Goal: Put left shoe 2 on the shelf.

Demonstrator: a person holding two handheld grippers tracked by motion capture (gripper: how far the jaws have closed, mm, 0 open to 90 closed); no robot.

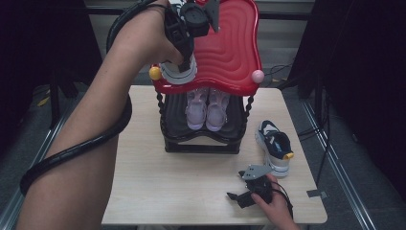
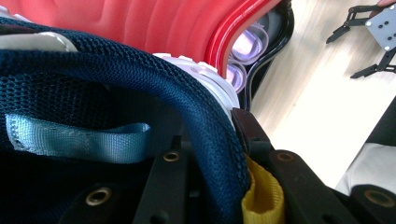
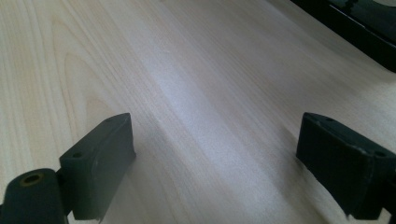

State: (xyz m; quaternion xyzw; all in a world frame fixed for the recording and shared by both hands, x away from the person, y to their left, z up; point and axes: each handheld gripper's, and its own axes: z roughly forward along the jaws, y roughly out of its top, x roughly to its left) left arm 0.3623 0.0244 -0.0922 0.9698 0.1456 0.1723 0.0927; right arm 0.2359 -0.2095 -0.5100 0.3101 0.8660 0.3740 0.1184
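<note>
Left forearm stretched toward the frame's top, left gripper point(image 1: 181, 57) clamped on a navy sneaker point(image 1: 178, 72) at the red shelf point(image 1: 230, 52), sneaker's direction unclear, right gripper point(image 1: 239, 189) wide, low right.

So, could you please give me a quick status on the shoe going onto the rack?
Left hand-held gripper shut on navy shoe over red top shelf. Right hand-held gripper open, idle on table. Second navy shoe waiting; landing spot clear.

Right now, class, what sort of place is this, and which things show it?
Probably a recording bench or lab rather than a home: a small wooden table among dark screens and floor cables, a handheld left gripper setting a navy shoe on a red shoe rack.
</note>
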